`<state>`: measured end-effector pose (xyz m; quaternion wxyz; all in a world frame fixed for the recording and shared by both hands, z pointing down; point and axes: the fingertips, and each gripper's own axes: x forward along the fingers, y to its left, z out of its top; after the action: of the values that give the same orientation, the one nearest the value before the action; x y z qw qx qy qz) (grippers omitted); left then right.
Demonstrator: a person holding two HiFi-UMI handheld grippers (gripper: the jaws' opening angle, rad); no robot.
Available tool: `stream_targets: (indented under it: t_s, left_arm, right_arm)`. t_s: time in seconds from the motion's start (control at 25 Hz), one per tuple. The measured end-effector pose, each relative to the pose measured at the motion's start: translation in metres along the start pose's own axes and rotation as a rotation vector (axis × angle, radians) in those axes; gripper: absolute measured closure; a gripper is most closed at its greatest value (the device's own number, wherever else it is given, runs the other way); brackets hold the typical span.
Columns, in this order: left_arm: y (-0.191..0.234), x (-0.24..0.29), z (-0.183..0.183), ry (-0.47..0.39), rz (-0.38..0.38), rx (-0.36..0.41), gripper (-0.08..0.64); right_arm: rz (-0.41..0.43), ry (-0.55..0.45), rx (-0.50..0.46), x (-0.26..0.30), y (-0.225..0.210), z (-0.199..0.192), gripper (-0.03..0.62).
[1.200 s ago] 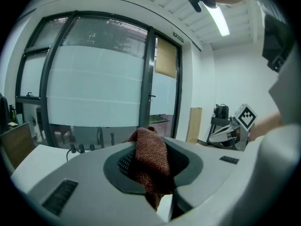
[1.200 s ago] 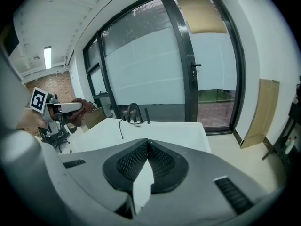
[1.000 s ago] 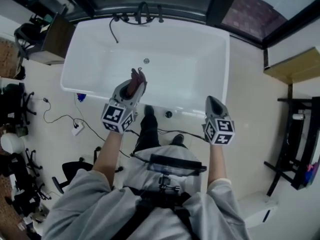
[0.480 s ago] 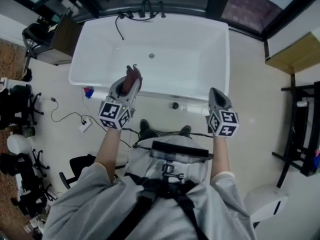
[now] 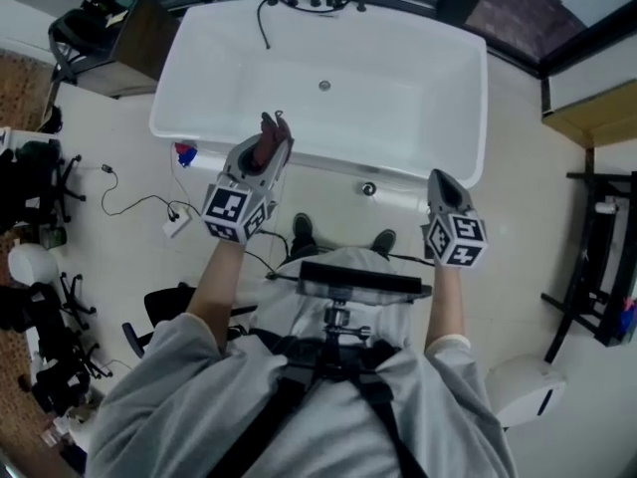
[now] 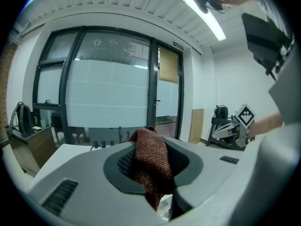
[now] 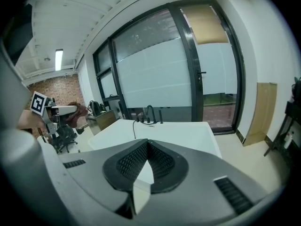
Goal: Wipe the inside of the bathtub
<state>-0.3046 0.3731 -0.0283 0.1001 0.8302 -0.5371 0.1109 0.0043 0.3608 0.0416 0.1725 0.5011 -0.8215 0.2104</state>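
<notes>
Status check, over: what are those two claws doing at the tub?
Left gripper shut on reddish-brown cloth, above bathtub's near rim. Right gripper shut, empty, short of the tub. Shower hose drapes in at far end.

Grey sweatshirt, its sleeves [image 5: 164, 371] ending near the elbows; black harness straps [image 5: 289, 396] down the chest below a black camera bracket [image 5: 353, 279]; dark shoes [image 5: 302, 234]; left gripper [image 5: 272, 127] and right gripper [image 5: 441, 177] are grey shells, each with a white cube [image 5: 234, 214] of black square markers.
</notes>
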Motion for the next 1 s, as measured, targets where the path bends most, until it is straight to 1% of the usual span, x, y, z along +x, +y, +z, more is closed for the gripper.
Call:
stream_targets:
  t_s: [0.16,0.28,0.52,1.0]
  left_arm:
    - [0.026,-0.023,-0.013,0.002,0.014,-0.025,0.465]
    - [0.035,-0.027,-0.018,0.0,0.014,-0.032,0.465]
    - [0.027,-0.026,-0.025,0.012,0.0,-0.041,0.465]
    - [0.02,-0.032,-0.029,0.021,0.036,-0.053,0.465]
  right_arm:
    - [0.002,0.015,-0.005,0.011,0.033,-0.002,0.588]
    - [-0.006,0.018,-0.009,0.014,0.041,0.002,0.588]
    - [-0.006,0.032,-0.033,0.013,0.038,0.002,0.588]
    - [0.013,0.044,-0.067,0.017,0.033,0.003,0.588]
